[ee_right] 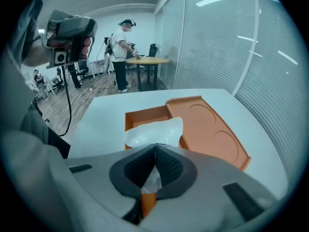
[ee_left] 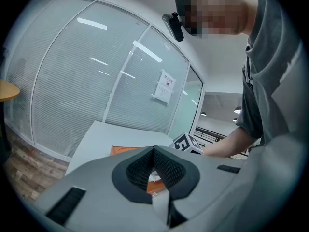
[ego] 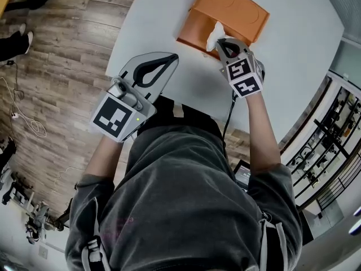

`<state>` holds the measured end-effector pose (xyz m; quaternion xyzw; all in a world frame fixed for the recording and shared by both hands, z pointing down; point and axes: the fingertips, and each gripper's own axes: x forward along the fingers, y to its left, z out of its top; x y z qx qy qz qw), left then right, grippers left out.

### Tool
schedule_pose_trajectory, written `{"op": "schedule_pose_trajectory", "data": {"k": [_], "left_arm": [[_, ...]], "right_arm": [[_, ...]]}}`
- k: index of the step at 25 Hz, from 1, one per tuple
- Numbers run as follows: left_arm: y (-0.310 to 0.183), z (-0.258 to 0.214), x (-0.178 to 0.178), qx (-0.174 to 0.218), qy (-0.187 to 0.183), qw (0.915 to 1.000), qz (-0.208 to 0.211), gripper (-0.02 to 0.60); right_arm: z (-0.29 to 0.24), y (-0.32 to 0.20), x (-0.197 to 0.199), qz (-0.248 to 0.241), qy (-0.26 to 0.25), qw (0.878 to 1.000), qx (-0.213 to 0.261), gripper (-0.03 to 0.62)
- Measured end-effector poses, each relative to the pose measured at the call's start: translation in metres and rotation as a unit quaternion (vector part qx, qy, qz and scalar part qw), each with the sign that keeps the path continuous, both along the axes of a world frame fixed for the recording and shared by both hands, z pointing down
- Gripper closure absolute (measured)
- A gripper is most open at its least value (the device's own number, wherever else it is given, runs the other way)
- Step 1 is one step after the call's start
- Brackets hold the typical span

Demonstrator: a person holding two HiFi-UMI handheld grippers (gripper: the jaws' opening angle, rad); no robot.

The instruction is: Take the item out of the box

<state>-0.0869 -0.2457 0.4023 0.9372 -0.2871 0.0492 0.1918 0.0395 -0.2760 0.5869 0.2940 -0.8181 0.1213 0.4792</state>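
Right hand-held gripper (ee_right: 155, 147) pinches white packet (ee_right: 153, 131) — at orange box (ee_right: 141, 116) rim.

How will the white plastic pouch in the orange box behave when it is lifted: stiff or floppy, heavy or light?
The white crinkled plastic pouch is probably floppy: it bulges and creases above the right gripper pinching it. It looks light, since it seems to be thin film. Its glossy surface may slip.
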Motion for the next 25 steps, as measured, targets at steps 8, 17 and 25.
{"op": "schedule_pose_trajectory", "data": {"k": [8,17,25], "left_arm": [[0.009,-0.026,0.0,0.024,-0.004,0.9997,-0.008,0.577],[0.015,-0.043,0.007,0.046,-0.013,0.9988,-0.008,0.577],[0.011,-0.062,0.02,0.077,-0.016,0.9969,-0.001,0.577]], "right_arm": [[-0.047,-0.003,-0.004,0.013,-0.034,0.999,0.037,0.591],[-0.093,-0.003,-0.001,0.028,-0.077,0.994,0.076,0.592],[-0.141,-0.011,0.0,0.033,-0.116,0.986,0.117,0.592]]}}
